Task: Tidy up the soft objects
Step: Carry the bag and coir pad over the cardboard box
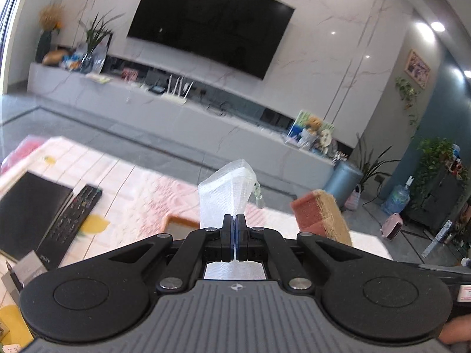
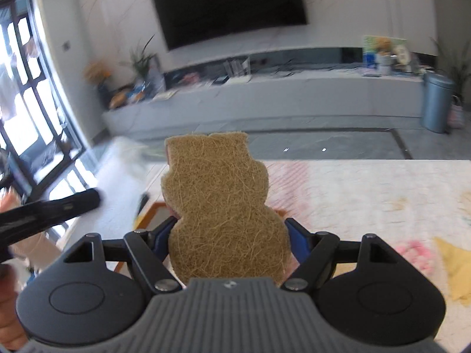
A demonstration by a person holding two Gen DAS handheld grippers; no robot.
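Observation:
My left gripper (image 1: 234,220) is shut on a white translucent mesh pouch (image 1: 223,194), which stands up between its closed jaws. To its right, above the table, hangs a sponge (image 1: 321,214), pink with a tan fibre face. In the right wrist view my right gripper (image 2: 228,235) is shut on this sponge (image 2: 220,206), tan face up, with the blue pads (image 2: 297,236) pressing on its sides. An orange-rimmed tray (image 2: 153,209) lies on the table just beyond and below the sponge. That tray (image 1: 179,223) also shows left of the pouch.
The table has a pale cloth (image 2: 368,194) with pink and yellow prints. A black remote (image 1: 70,223) and a black flat device (image 1: 26,211) lie at the left. Beyond the table are grey floor, a long TV bench (image 1: 176,117), a wall TV (image 1: 212,20) and a blue bin (image 2: 435,103).

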